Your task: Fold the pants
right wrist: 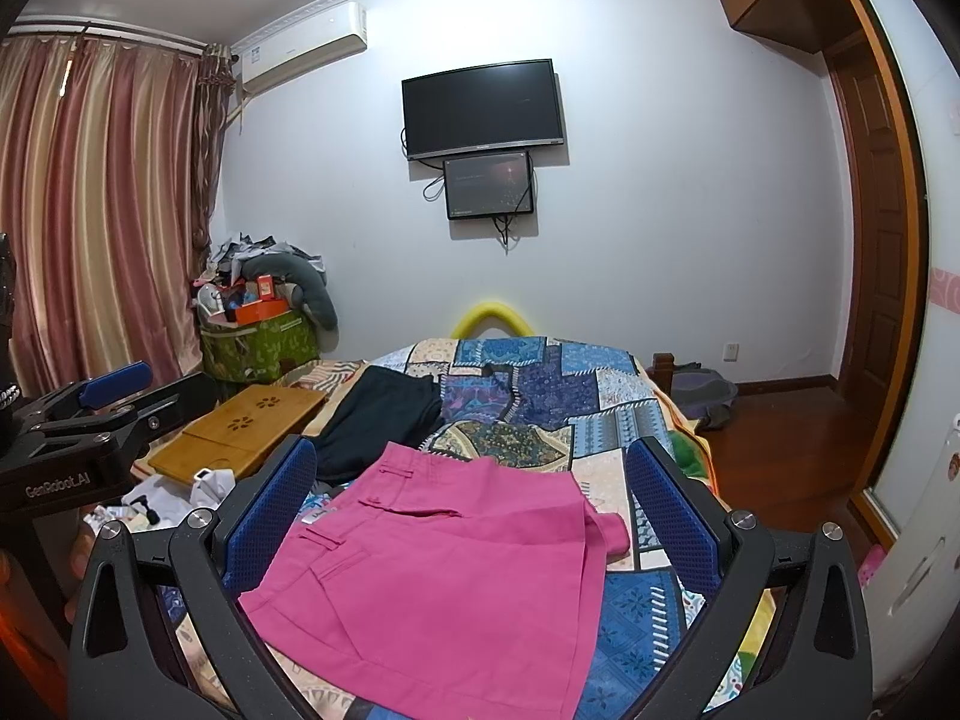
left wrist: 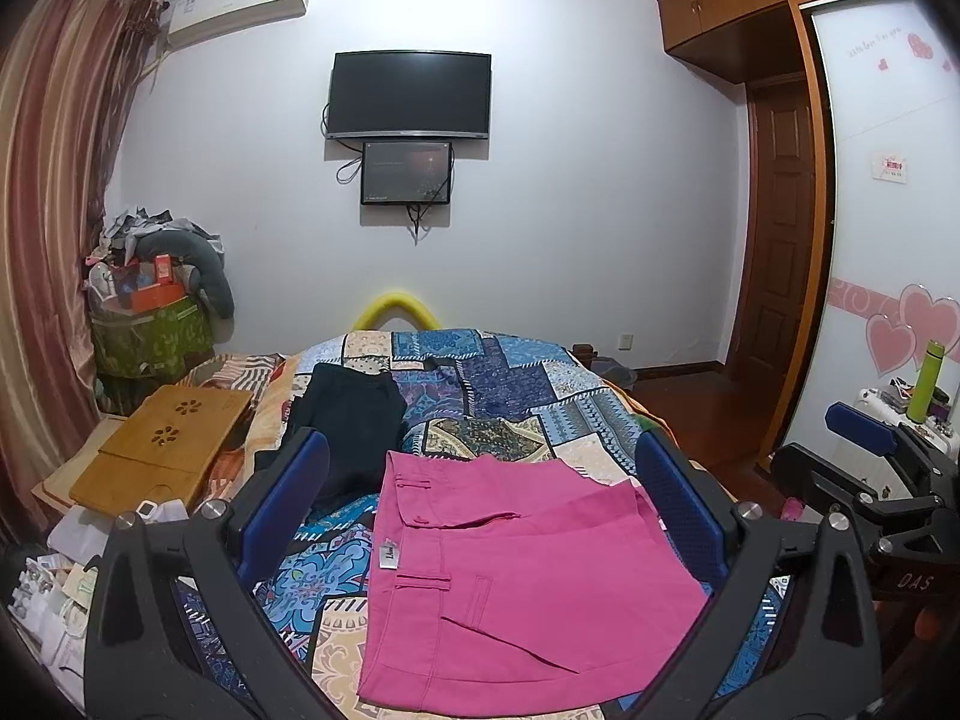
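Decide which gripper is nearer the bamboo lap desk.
Left. The left gripper has the bamboo lap desk just beyond its left finger; the right gripper sits farther right, on the left gripper's other side.

Pink pants (left wrist: 516,582) on blue patchwork quilt (left wrist: 510,384), blue-padded claws.

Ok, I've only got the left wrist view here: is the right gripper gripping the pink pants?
Observer: No. The right gripper is open, and the pink pants lie on the quilt, not pinched between its fingers.
Operator: My own finger hides the pants' right edge. What's there?
Observer: One leg cuff sticks out to the right, past the rest of the pants.
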Action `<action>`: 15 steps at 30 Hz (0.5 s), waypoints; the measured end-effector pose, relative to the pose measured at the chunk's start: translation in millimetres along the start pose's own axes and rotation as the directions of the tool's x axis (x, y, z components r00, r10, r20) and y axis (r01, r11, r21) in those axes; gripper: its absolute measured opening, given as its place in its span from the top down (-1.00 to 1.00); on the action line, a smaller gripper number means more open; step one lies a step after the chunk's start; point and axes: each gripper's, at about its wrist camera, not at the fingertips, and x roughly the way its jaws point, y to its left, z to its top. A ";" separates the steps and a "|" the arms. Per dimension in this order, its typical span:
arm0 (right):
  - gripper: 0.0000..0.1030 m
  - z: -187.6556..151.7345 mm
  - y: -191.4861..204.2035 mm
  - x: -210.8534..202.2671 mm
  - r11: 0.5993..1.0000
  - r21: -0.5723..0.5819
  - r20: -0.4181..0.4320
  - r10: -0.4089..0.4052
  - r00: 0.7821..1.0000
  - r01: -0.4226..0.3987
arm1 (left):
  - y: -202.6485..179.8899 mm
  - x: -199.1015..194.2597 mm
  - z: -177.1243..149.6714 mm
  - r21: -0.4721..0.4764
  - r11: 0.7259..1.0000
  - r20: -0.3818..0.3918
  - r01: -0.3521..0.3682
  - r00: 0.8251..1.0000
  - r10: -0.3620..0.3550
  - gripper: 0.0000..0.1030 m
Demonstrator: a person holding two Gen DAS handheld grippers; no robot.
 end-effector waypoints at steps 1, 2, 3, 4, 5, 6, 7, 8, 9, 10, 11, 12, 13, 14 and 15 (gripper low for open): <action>-0.99 0.3 0.3 -0.1 1.000 0.001 -0.001 -0.001 1.000 0.001 | 0.1 -0.2 0.1 0.001 1.000 0.000 -0.002 1.000 0.002 -1.00; -0.99 0.6 0.5 -0.4 1.000 0.001 -0.002 -0.001 1.000 0.001 | 0.4 -0.5 0.6 0.001 1.000 0.000 -0.002 1.000 0.002 -1.00; -0.99 0.2 0.8 -1.0 1.000 0.000 0.000 -0.001 1.000 0.001 | 0.7 -0.7 0.8 0.001 1.000 0.001 -0.003 1.000 0.003 -1.00; -0.99 -0.1 0.6 -0.9 1.000 0.000 0.000 -0.001 1.000 0.001 | 1.0 -0.7 0.8 0.000 1.000 0.000 -0.005 1.000 0.005 -1.00; -0.99 -0.2 0.8 -1.2 1.000 0.000 0.000 0.000 1.000 0.000 | 1.2 -0.8 0.8 -0.001 1.000 0.000 -0.005 1.000 0.005 -1.00; -0.99 0.2 0.6 -0.9 1.000 0.000 -0.001 -0.001 1.000 0.001 | 1.5 -0.6 0.8 -0.002 1.000 -0.001 -0.005 1.000 0.005 -1.00; -0.99 0.2 0.6 -1.0 1.000 0.000 -0.001 -0.001 1.000 0.001 | 1.7 0.5 0.6 -0.004 1.000 -0.002 -0.006 1.000 0.006 -1.00; -0.99 0.1 0.7 -0.9 1.000 -0.002 -0.001 -0.001 1.000 0.001 | 2.0 2.0 -0.1 -0.005 1.000 -0.003 -0.006 1.000 0.006 -1.00; -0.99 0.1 0.7 -1.0 1.000 -0.003 -0.001 -0.001 1.000 0.001 | 2.0 2.4 0.1 -0.006 1.000 -0.004 -0.006 1.000 0.006 -1.00; -0.99 -0.3 0.7 -1.1 1.000 -0.002 0.000 -0.001 1.000 0.001 | 2.3 2.6 0.1 -0.005 1.000 -0.006 -0.005 1.000 0.005 -1.00; -0.99 -0.2 0.7 -0.9 1.000 -0.001 0.000 -0.001 1.000 0.001 | 1.7 3.5 0.6 -0.004 1.000 -0.006 -0.006 1.000 0.006 -1.00; -0.99 -0.3 0.7 -0.9 1.000 -0.001 0.000 -0.001 1.000 0.001 | 1.8 3.6 0.7 -0.003 1.000 -0.006 -0.008 1.000 0.008 -1.00; -0.99 0.2 1.0 -1.1 1.000 -0.002 -0.001 -0.001 1.000 0.001 | 1.9 3.9 0.8 -0.002 1.000 -0.005 -0.010 1.000 0.010 -1.00; -0.99 0.1 0.9 -1.0 1.000 -0.002 0.000 -0.001 1.000 0.001 | 1.9 4.7 1.0 0.000 1.000 -0.005 -0.011 1.000 0.011 -1.00; -0.99 0.1 0.9 -1.0 1.000 -0.002 -0.001 -0.001 1.000 0.001 | 2.1 5.3 0.7 0.000 1.000 -0.006 -0.010 1.000 0.010 -1.00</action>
